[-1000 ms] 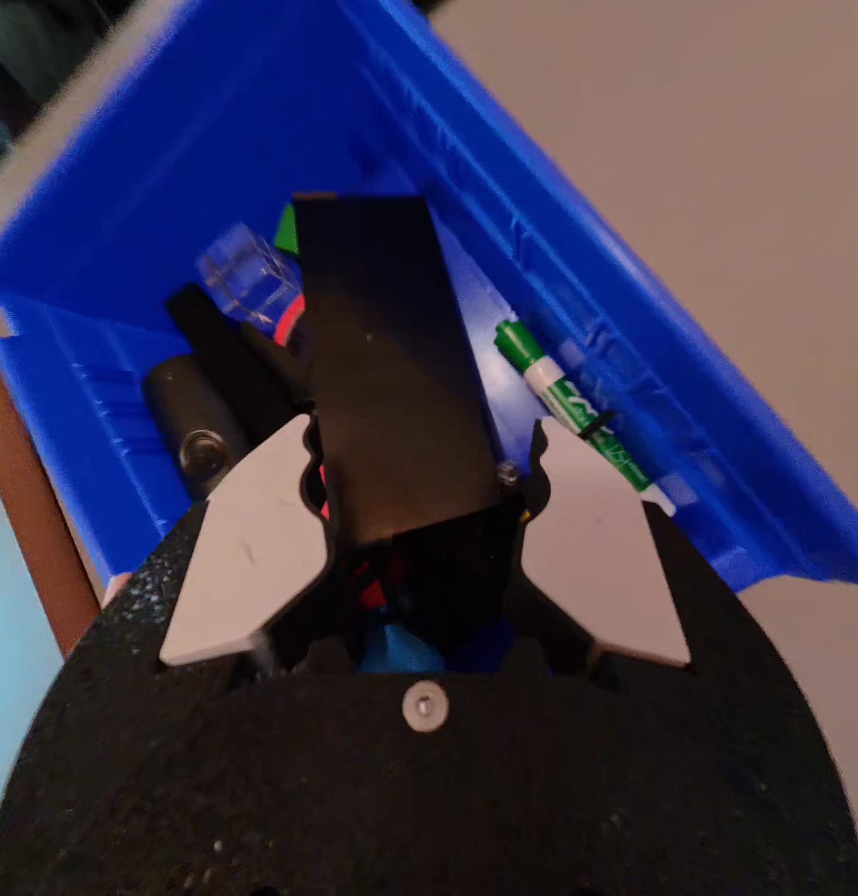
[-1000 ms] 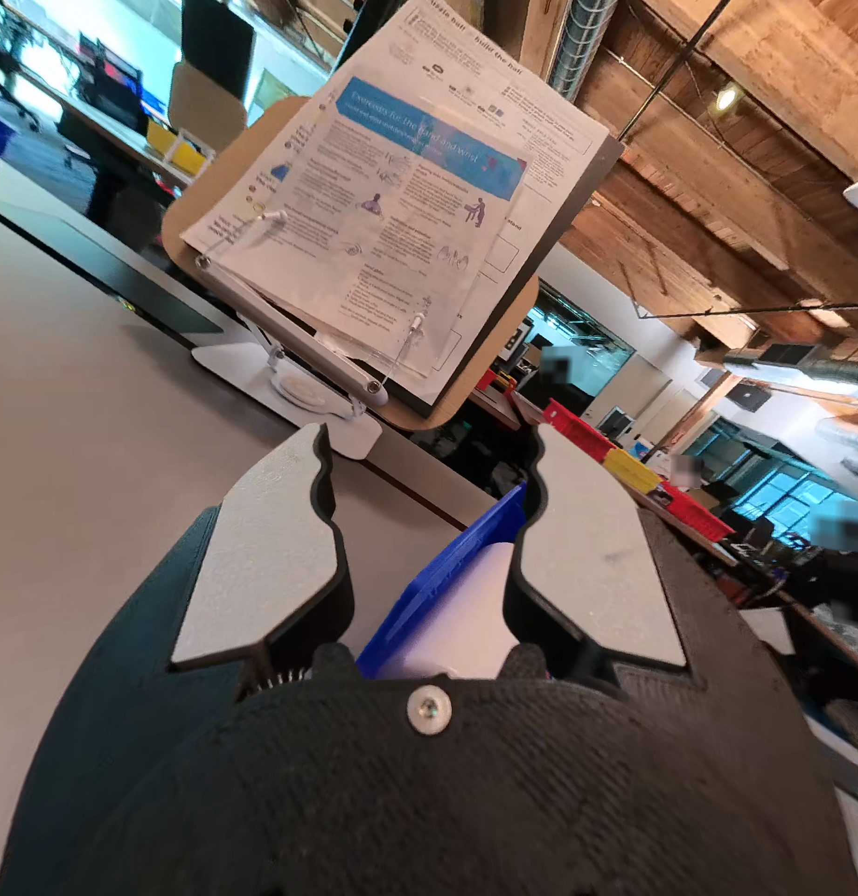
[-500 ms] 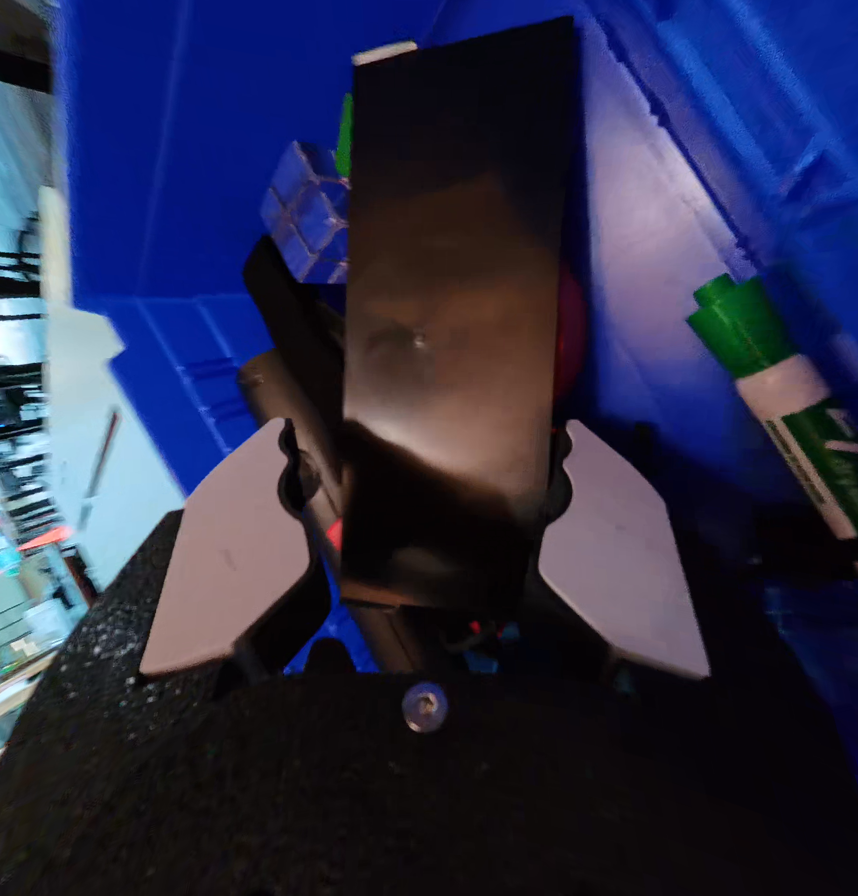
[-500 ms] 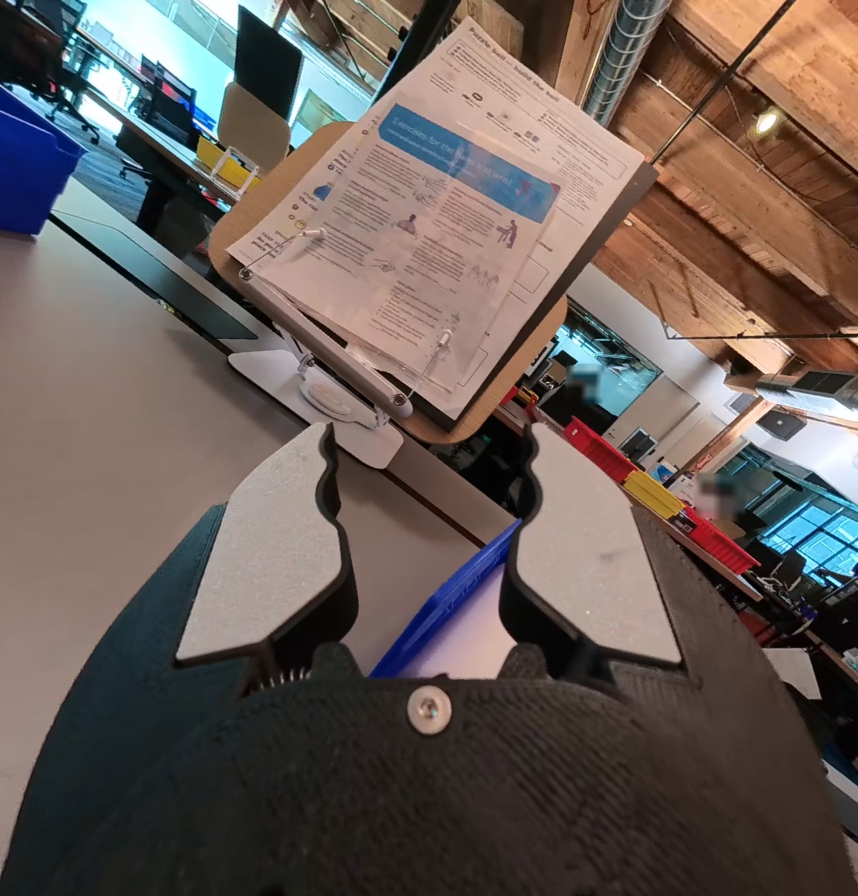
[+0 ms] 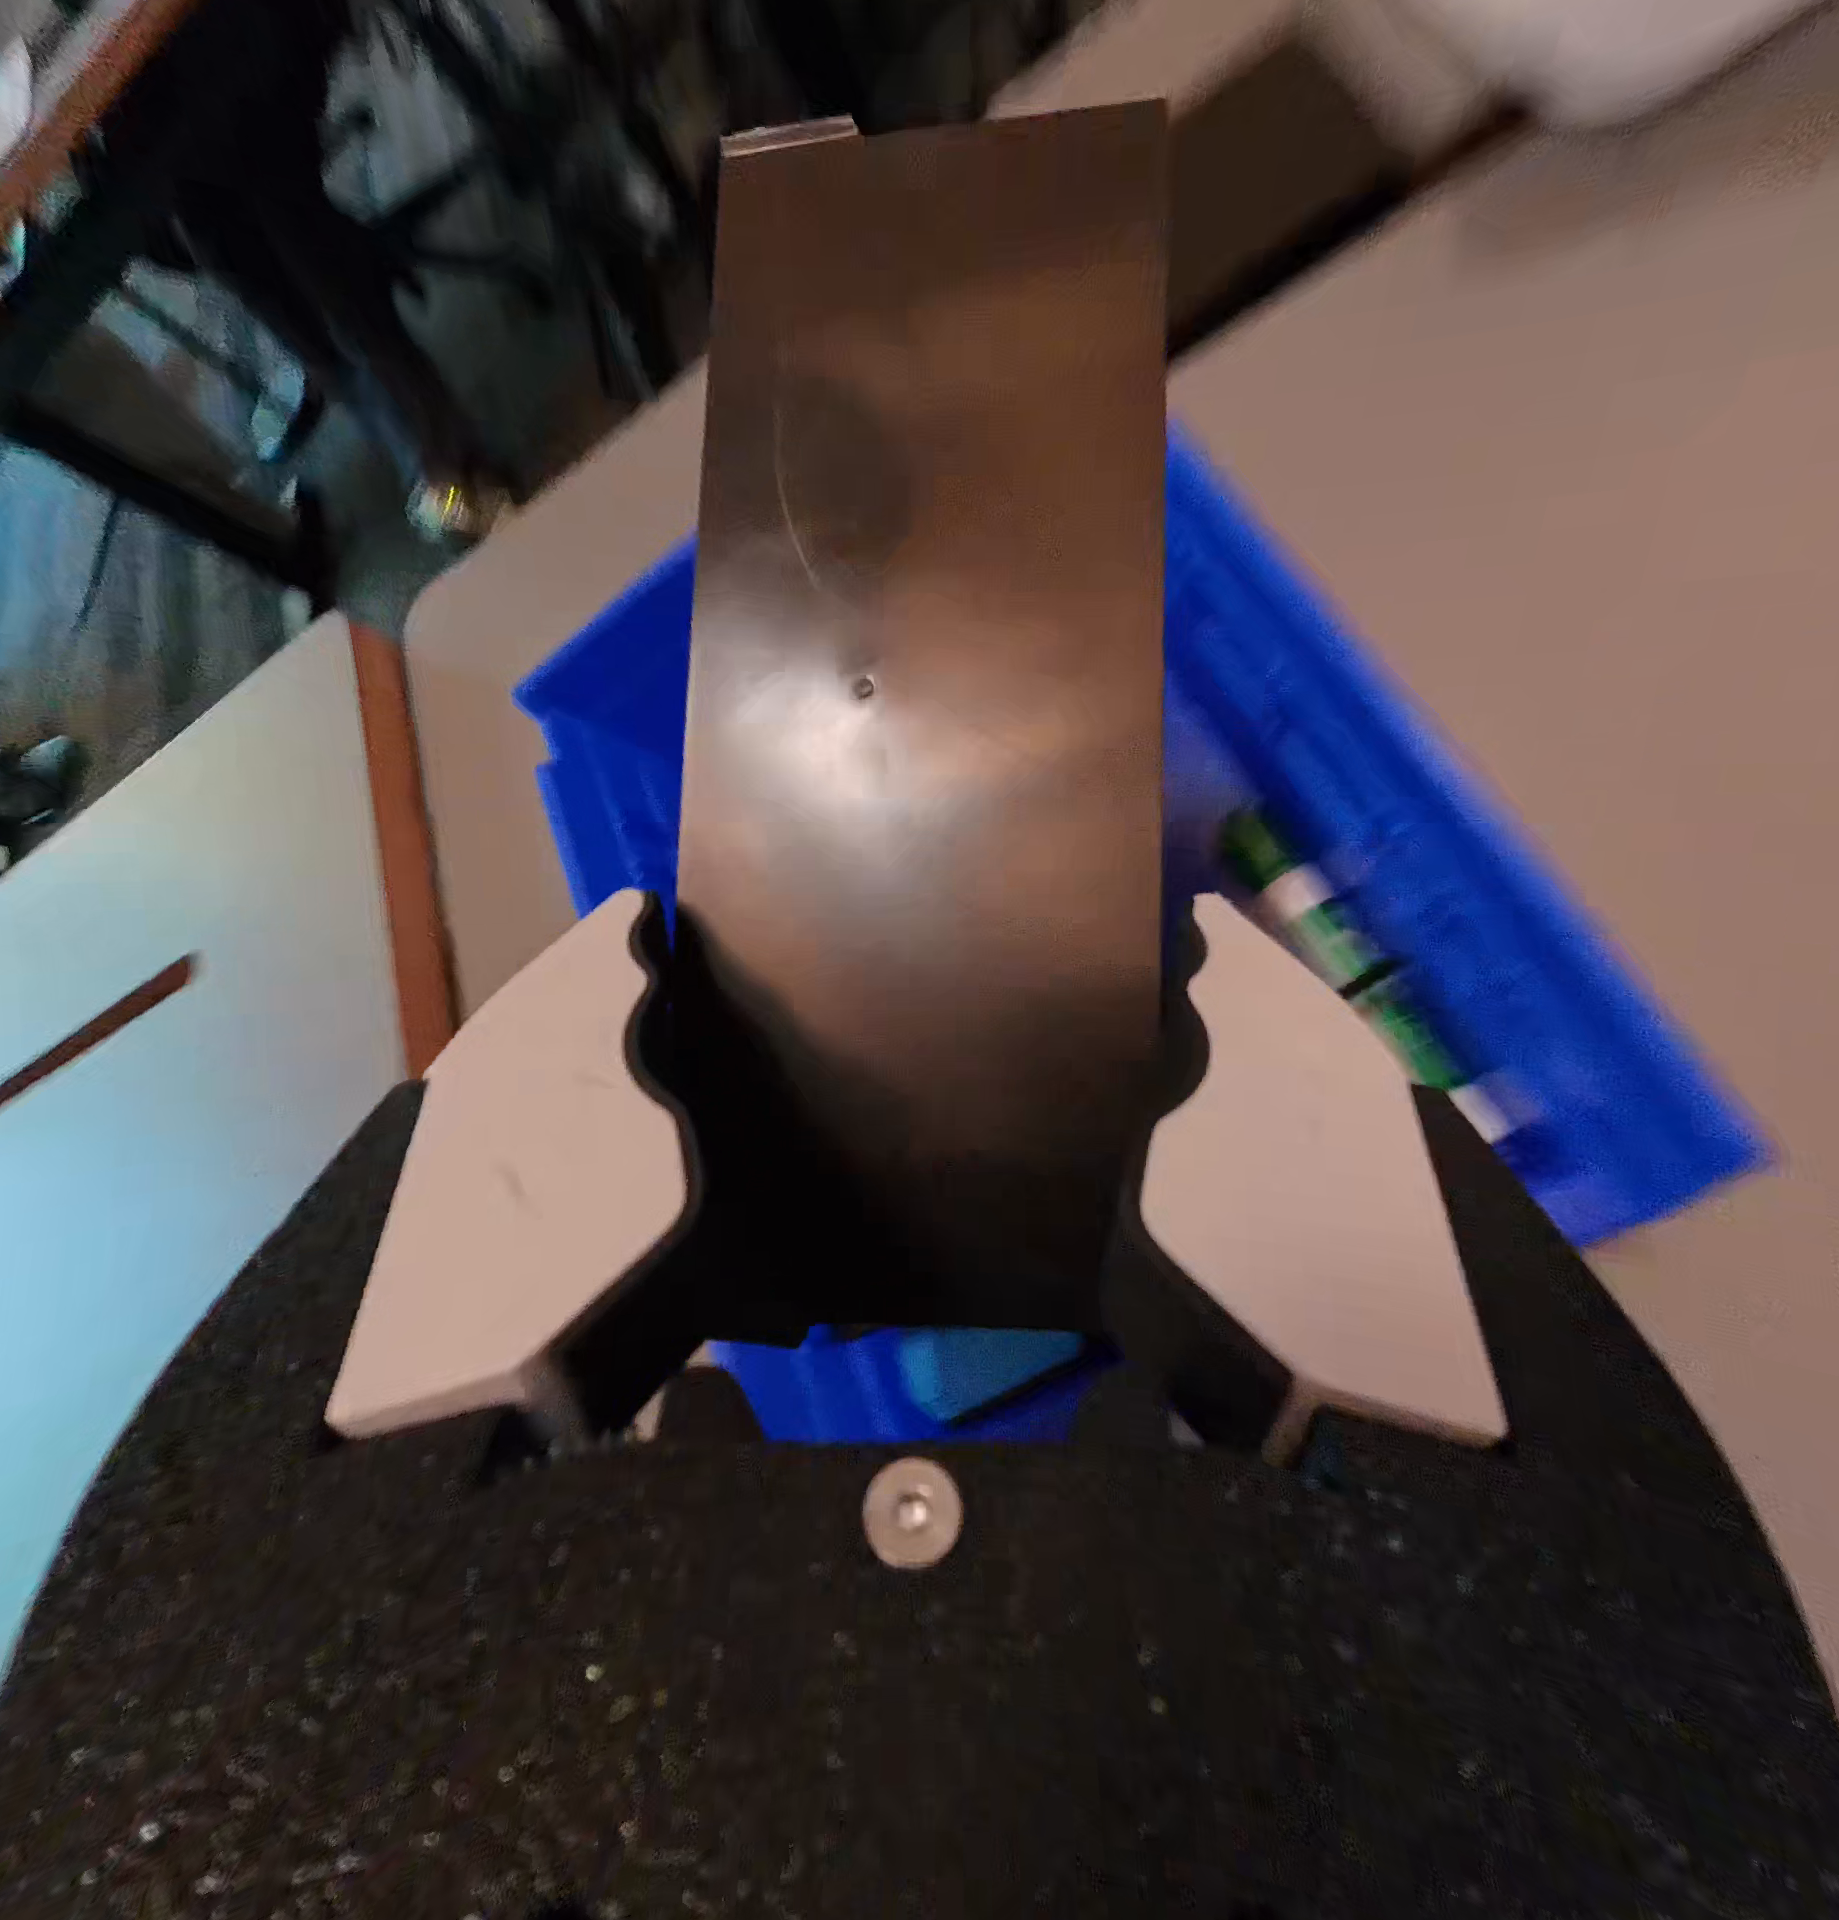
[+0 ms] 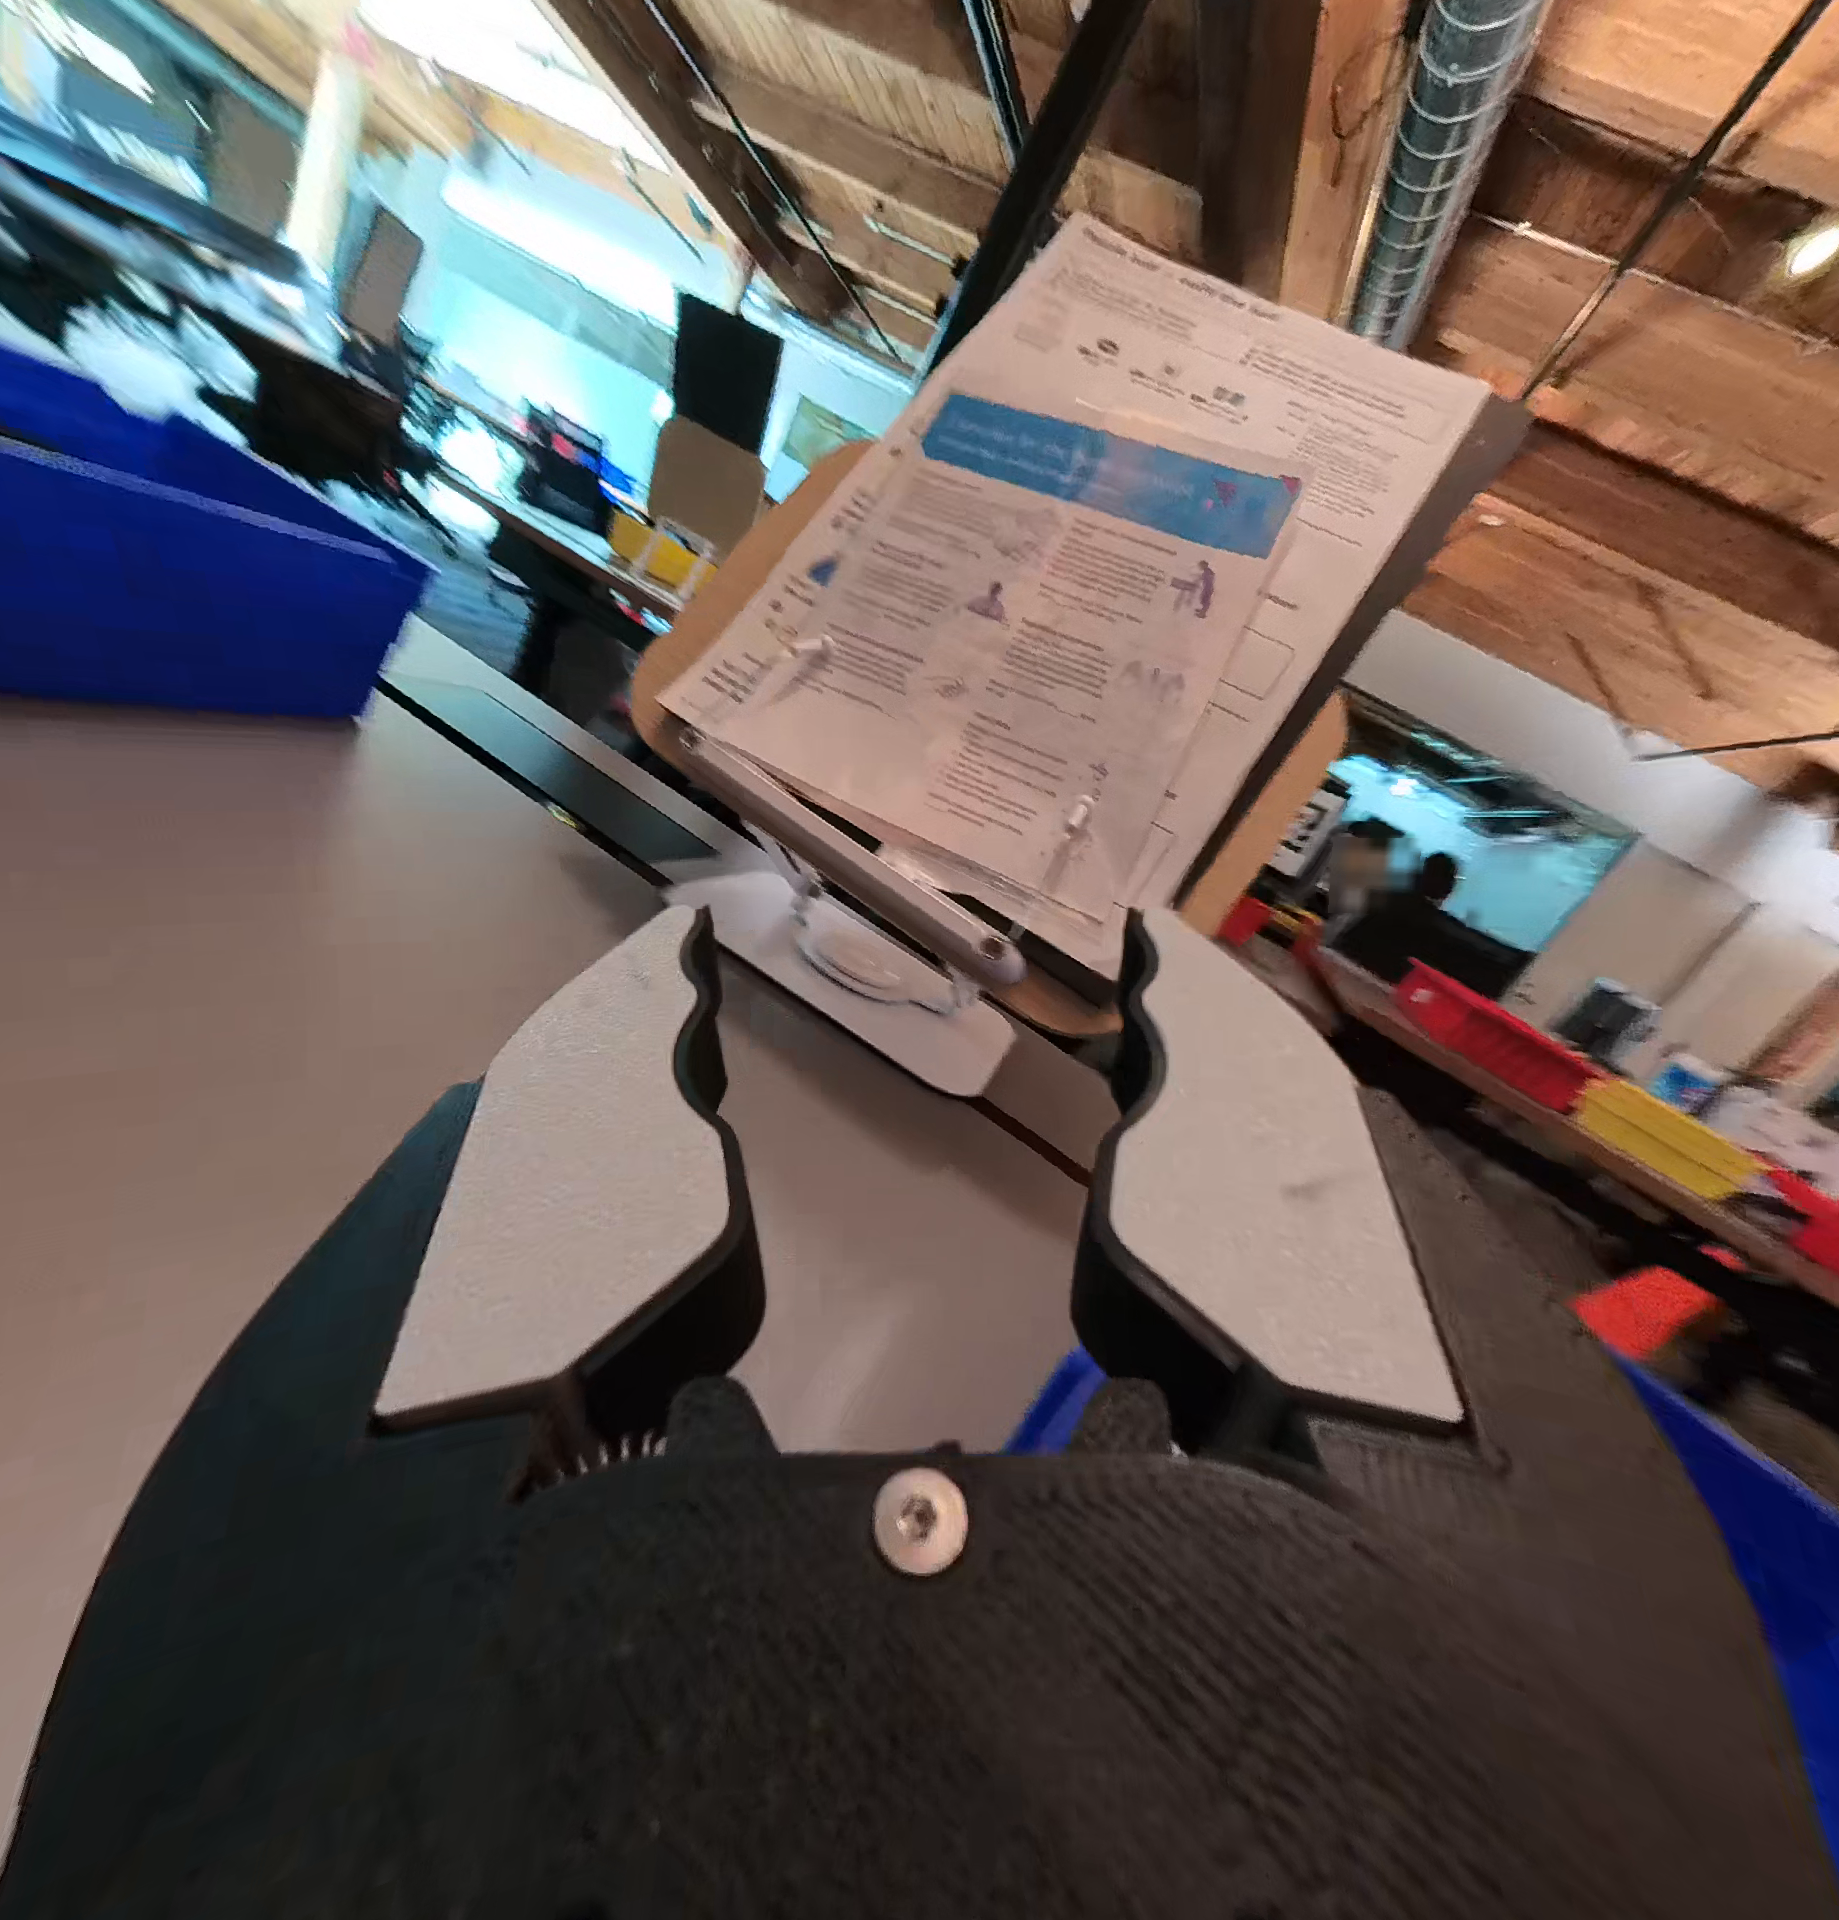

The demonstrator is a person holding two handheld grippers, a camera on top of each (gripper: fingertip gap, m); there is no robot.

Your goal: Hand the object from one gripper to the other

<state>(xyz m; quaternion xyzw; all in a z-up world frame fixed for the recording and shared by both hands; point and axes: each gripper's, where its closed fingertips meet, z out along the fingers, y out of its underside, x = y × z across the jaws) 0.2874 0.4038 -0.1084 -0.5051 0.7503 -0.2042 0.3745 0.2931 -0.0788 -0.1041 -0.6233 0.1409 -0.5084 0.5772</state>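
Note:
My left gripper (image 5: 920, 914) is shut on a long flat black plate (image 5: 925, 644) that sticks out forward between the fingers. It holds the plate in the air above a blue bin (image 5: 1414, 883) on the grey table. My right gripper (image 6: 915, 935) is open and empty, low over the table, facing a stand with paper sheets. The other gripper does not show in either view.
A green and white marker (image 5: 1351, 966) lies in the blue bin. In the right wrist view a document stand with printed sheets (image 6: 1050, 644) is ahead, a blue bin (image 6: 167, 582) is at the left and another blue bin edge (image 6: 1767, 1558) at the lower right.
My left gripper has lifted the black plate up out of the blue bin, which now lies below. My right gripper has swung so the stand sits more to the centre and the left bin looms larger.

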